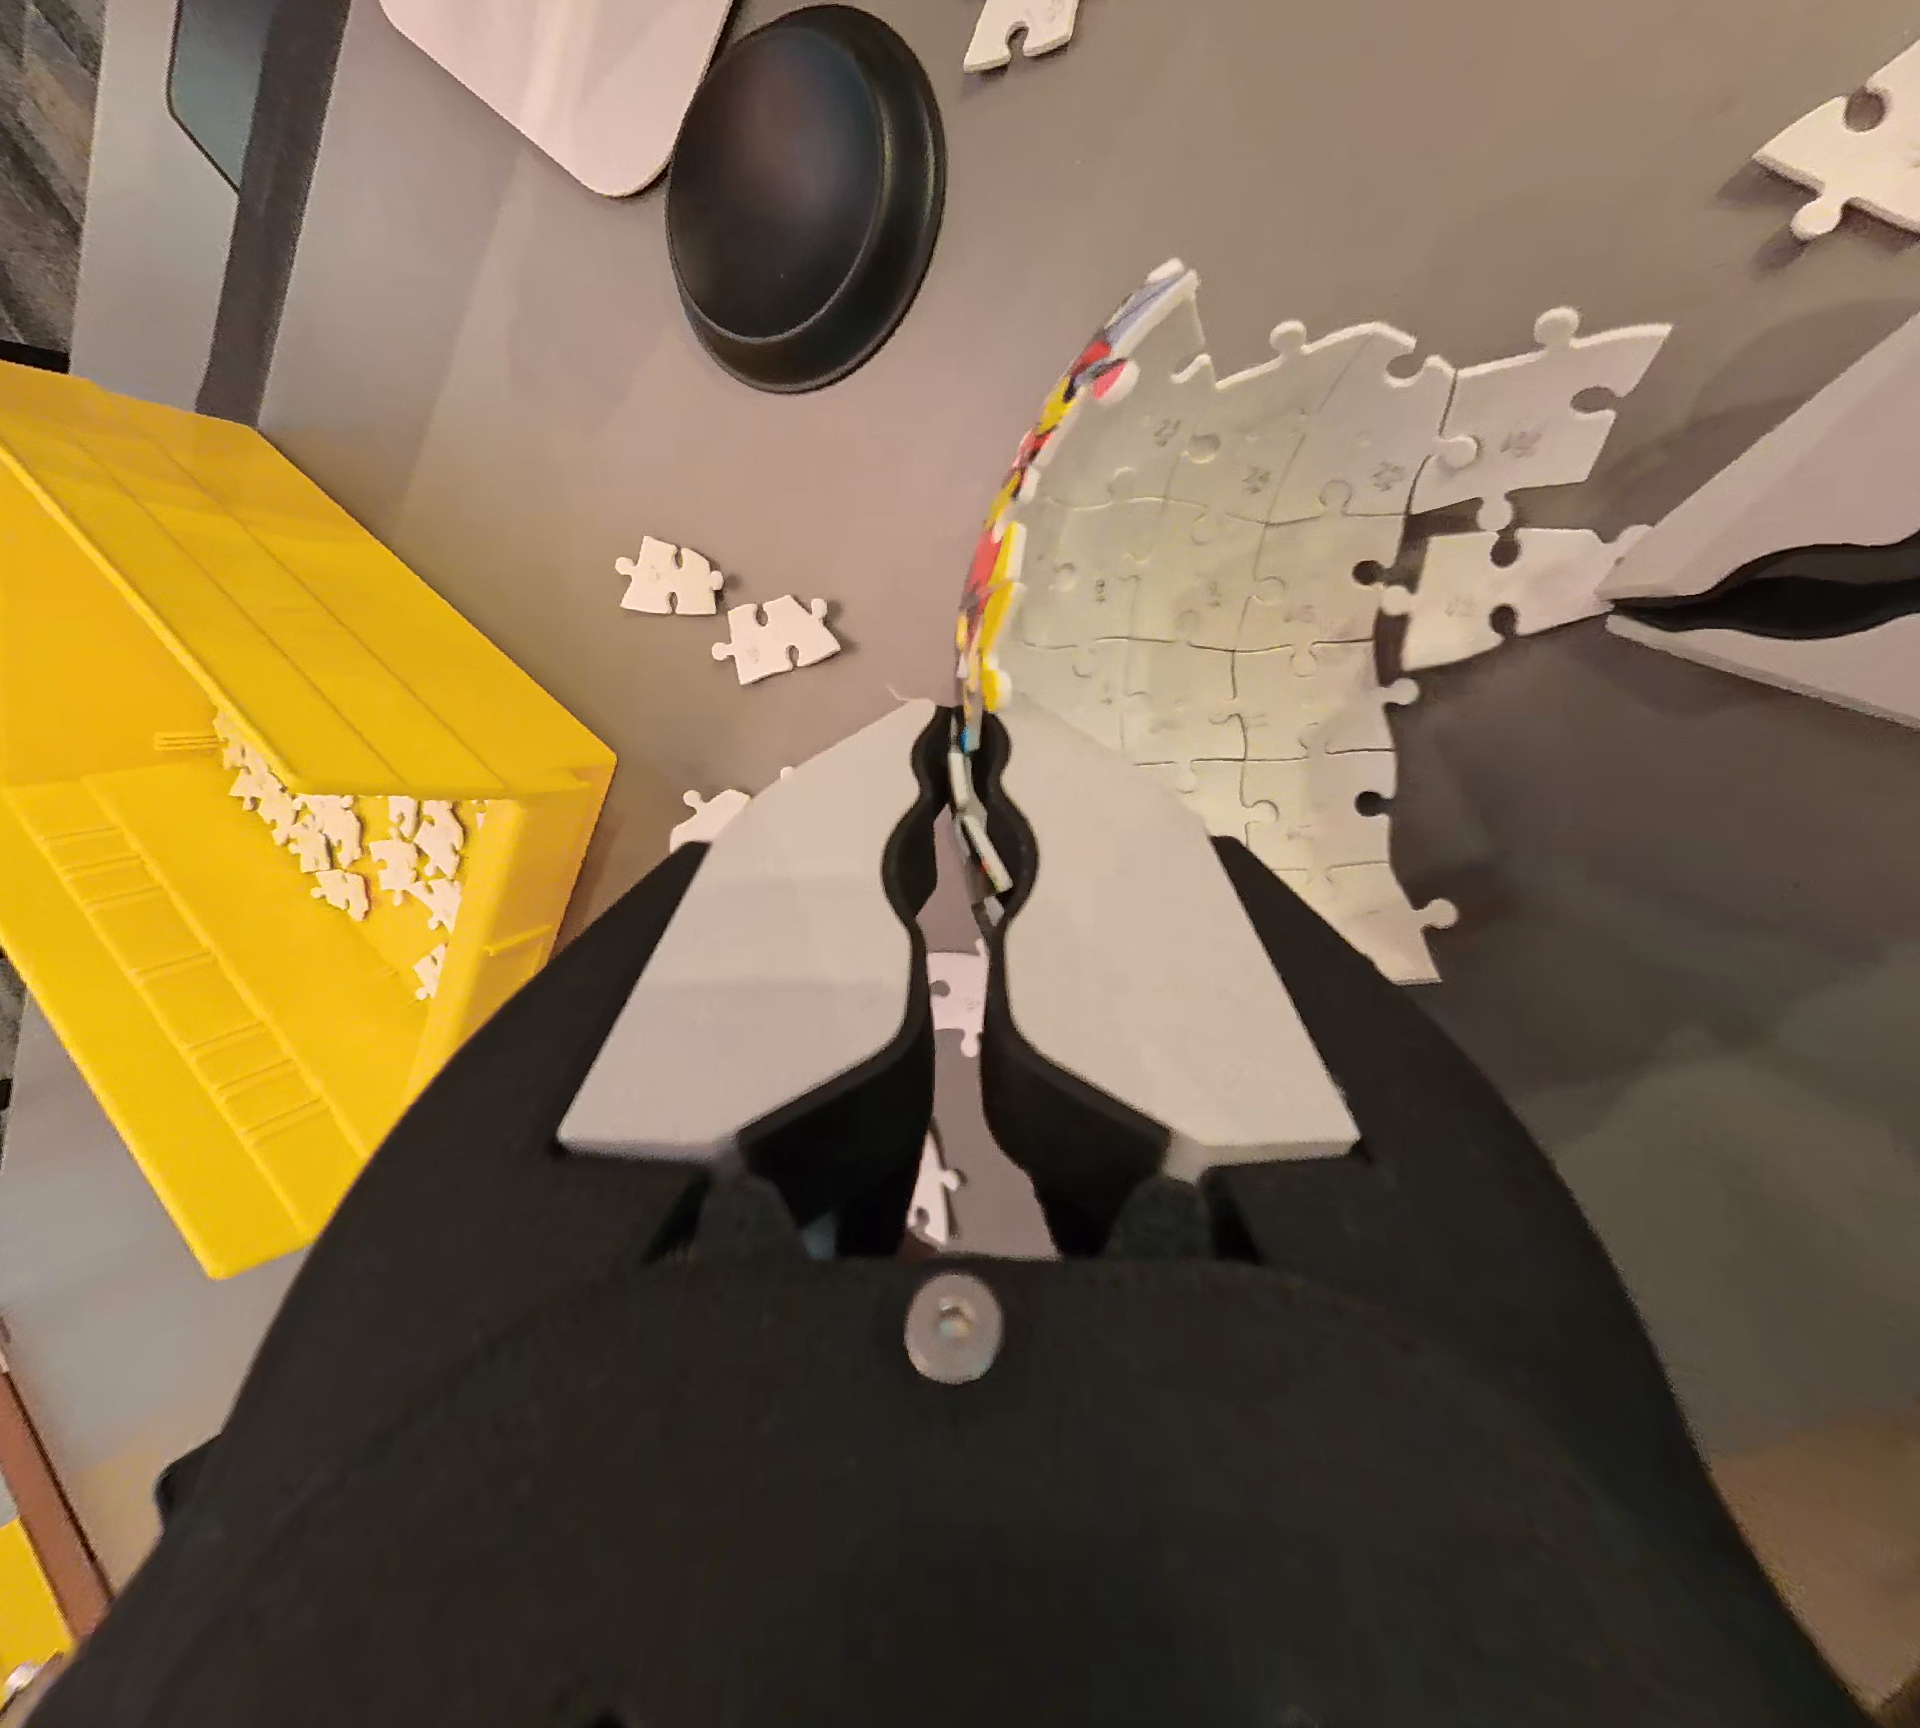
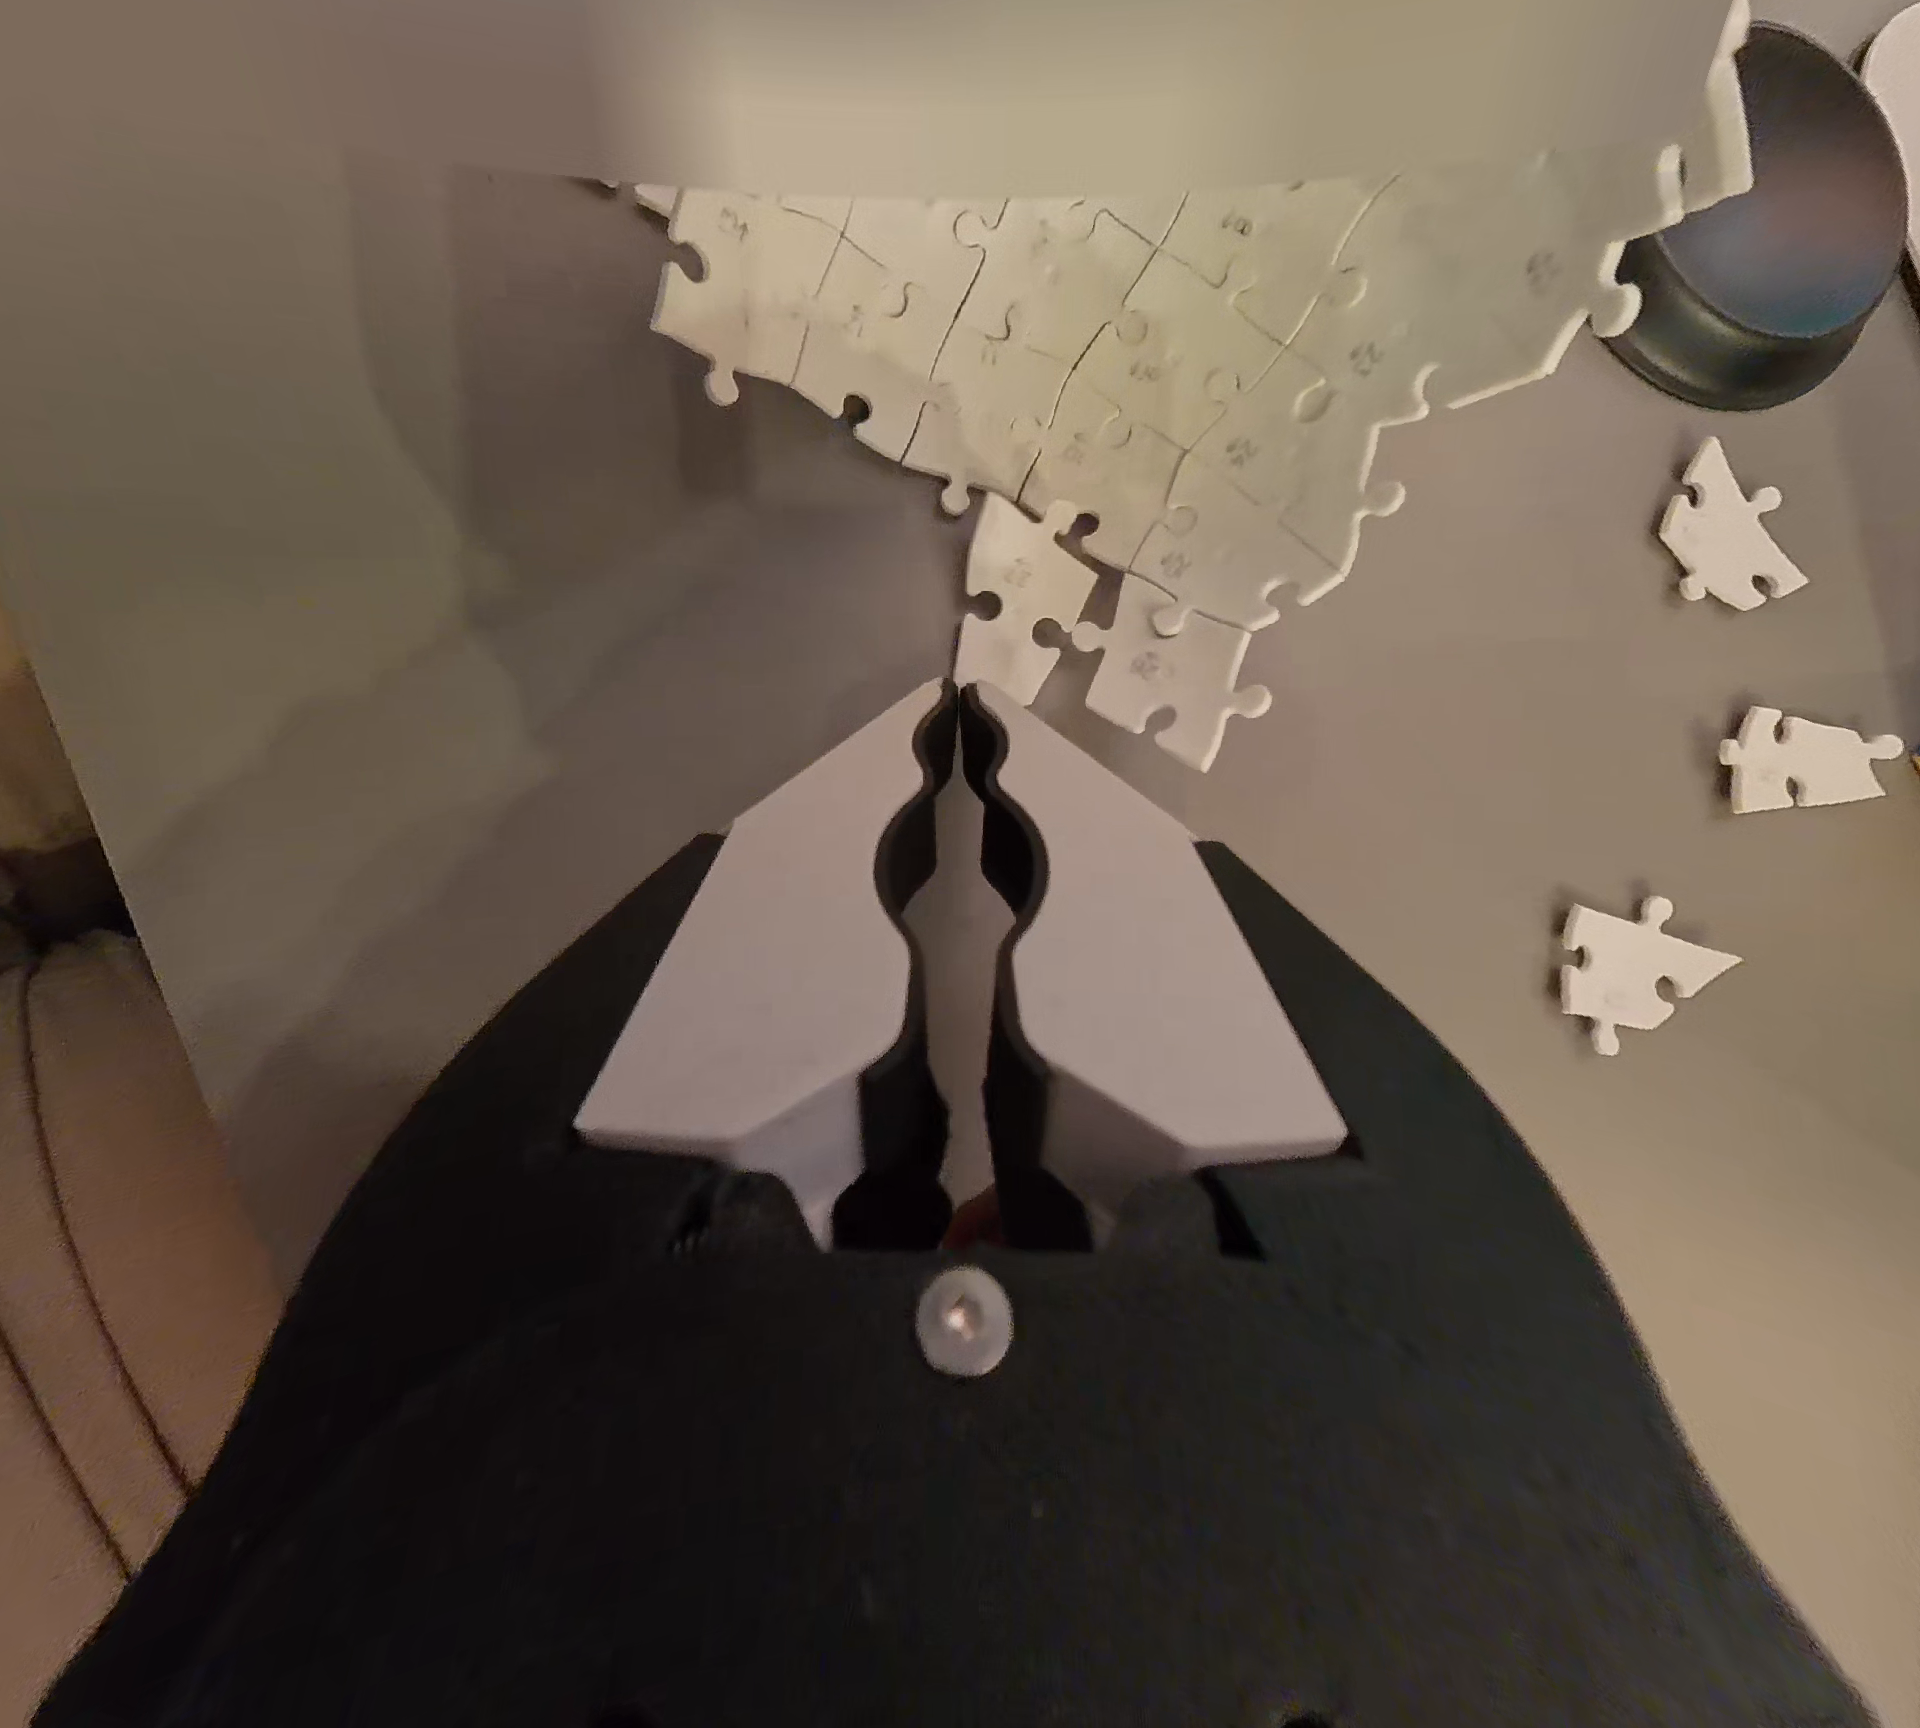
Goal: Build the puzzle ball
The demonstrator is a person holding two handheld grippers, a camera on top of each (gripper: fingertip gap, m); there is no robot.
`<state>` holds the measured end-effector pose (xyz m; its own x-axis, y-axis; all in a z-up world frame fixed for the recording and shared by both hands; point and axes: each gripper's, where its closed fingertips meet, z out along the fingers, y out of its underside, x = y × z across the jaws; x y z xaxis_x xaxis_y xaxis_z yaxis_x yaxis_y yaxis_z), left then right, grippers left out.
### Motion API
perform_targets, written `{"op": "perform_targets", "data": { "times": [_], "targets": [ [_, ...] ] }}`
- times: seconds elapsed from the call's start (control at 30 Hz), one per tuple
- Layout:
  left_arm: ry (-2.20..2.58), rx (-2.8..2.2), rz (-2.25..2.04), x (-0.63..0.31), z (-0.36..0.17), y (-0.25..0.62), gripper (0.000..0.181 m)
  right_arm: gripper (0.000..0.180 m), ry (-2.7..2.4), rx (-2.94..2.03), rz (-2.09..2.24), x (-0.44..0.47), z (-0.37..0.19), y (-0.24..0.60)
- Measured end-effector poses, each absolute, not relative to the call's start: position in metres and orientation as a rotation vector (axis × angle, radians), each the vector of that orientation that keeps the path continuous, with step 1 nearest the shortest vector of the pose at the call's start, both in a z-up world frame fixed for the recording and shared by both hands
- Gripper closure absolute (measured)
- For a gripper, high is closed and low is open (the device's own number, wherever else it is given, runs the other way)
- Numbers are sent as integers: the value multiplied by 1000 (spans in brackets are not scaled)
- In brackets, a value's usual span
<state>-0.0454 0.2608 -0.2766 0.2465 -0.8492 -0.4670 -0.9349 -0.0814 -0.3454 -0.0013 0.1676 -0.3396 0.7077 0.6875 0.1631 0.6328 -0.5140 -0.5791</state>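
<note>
Left wrist view: we clamp left gripper (image 1: 961, 769) on the light, fragile shell (image 1: 1195, 598) rim; right gripper (image 2: 958, 702) pinches a loose piece (image 2: 1013, 608).

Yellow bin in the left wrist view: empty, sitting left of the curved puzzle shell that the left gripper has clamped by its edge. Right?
Not quite. The yellow bin is not empty: the left wrist view shows a heap of loose white puzzle pieces inside it. The rest holds: it sits left of the curved puzzle shell, which the left gripper has clamped by its edge.
</note>
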Motion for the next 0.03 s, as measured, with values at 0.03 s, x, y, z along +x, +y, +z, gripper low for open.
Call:
{"op": "perform_targets", "data": {
  "times": [0.03],
  "targets": [
    [1624,-1943,197,-45,-277,261,177,180,-999,-2293,111,0,-340,168]
  ]
}}
